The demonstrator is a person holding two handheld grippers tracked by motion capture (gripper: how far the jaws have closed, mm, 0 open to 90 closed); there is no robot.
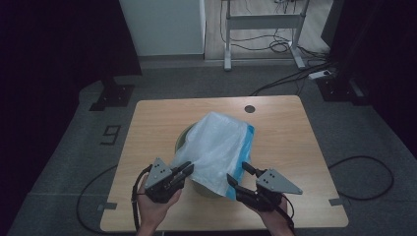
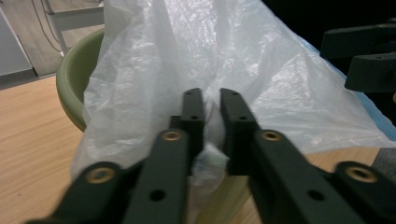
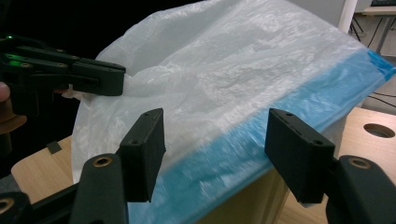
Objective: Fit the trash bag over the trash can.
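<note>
A translucent white plastic bag (image 1: 219, 147) with a blue band along one edge (image 3: 243, 163) is draped over a pale green round bin (image 1: 183, 138) in the middle of the wooden table (image 1: 157, 118). My left gripper (image 1: 188, 169) is at the bag's near left side. In the left gripper view its jaws (image 2: 211, 100) are shut on a bunched fold of the bag (image 2: 210, 56), beside the bin's rim (image 2: 77, 70). My right gripper (image 1: 237, 172) stands open at the near right. The blue band lies between and just beyond its jaws (image 3: 215, 140), untouched by the pads.
A round cable hole (image 1: 250, 108) sits near the table's far edge. Beyond the table are a white desk frame (image 1: 263, 22), cables (image 1: 285, 78) on the grey floor, and a "9" mark (image 1: 111, 133) at the left. The table's left and right parts are bare wood.
</note>
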